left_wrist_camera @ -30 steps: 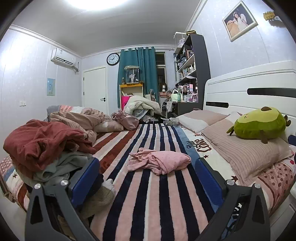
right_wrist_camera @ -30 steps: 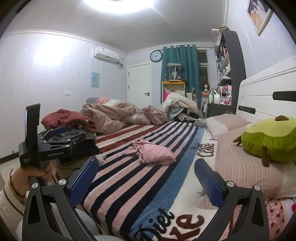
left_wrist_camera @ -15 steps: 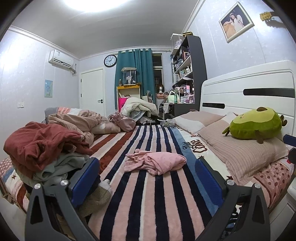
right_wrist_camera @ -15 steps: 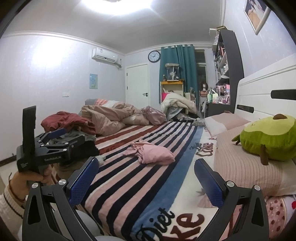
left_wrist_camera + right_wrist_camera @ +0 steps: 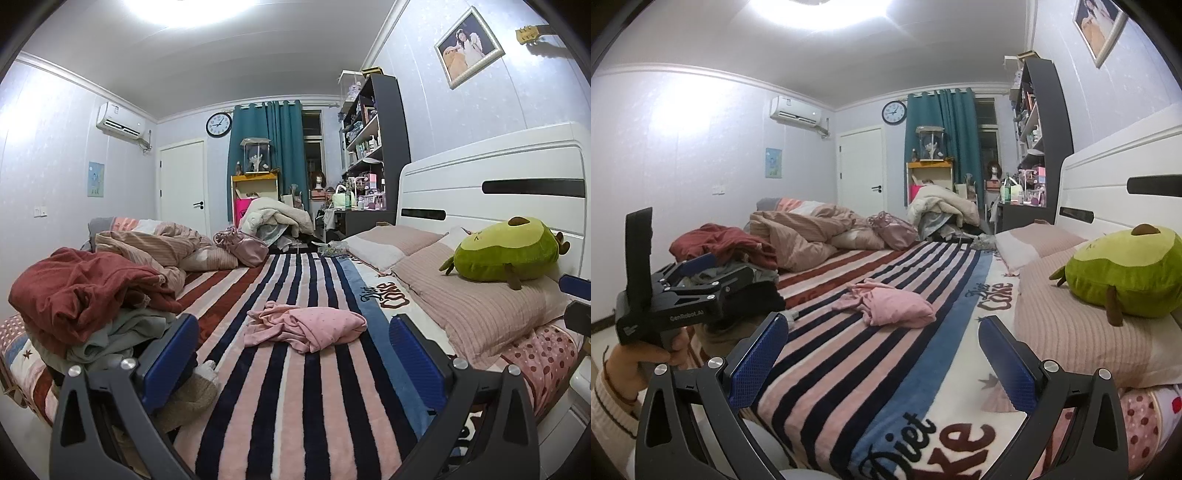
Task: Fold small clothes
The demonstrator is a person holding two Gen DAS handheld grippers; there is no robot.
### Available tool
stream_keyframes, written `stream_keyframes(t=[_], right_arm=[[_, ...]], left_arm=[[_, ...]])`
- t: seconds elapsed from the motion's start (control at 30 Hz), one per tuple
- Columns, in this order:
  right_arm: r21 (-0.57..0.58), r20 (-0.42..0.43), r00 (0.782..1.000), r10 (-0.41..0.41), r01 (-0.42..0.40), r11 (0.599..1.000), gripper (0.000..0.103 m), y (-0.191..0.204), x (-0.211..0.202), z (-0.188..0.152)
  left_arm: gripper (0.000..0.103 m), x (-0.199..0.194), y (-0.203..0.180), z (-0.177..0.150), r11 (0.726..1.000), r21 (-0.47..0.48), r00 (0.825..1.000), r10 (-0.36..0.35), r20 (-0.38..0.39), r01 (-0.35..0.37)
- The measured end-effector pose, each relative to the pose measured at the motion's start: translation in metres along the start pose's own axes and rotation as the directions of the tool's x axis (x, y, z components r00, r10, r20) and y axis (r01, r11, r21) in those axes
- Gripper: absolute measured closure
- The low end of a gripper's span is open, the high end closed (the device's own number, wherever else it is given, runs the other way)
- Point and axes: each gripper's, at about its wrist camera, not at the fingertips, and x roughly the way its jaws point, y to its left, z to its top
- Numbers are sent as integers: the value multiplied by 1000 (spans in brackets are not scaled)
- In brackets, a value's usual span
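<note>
Striped bed point(image 5: 295, 406) under bright ceiling light; clothes heap point(image 5: 92, 302) at left edge, crumpled pink garment point(image 5: 306, 326) mid-bed, well apart from both tools. Left gripper point(image 5: 291, 354) and right gripper point(image 5: 882, 358) off the bed surface, fingers wide, holding nothing. Best approach, judged: pinch opposite hems, spread flat before folding.

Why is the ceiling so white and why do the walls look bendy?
Left wrist view: the ceiling light blows out to pure white glare, and the fisheye lens curves the headboard. Right wrist view: the same glare up top, the wall shines below it, and dark corners ring the picture. The pink garment stays sharp.
</note>
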Motion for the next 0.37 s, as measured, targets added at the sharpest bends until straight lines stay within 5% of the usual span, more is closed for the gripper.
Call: stream_keyframes(t=[0.37], right_arm=[[18, -5, 1000, -7, 7, 1000, 0, -1, -1, -2]], left_arm=[[1, 0, -1, 3, 1000, -10, 1000, -20, -7, 20]])
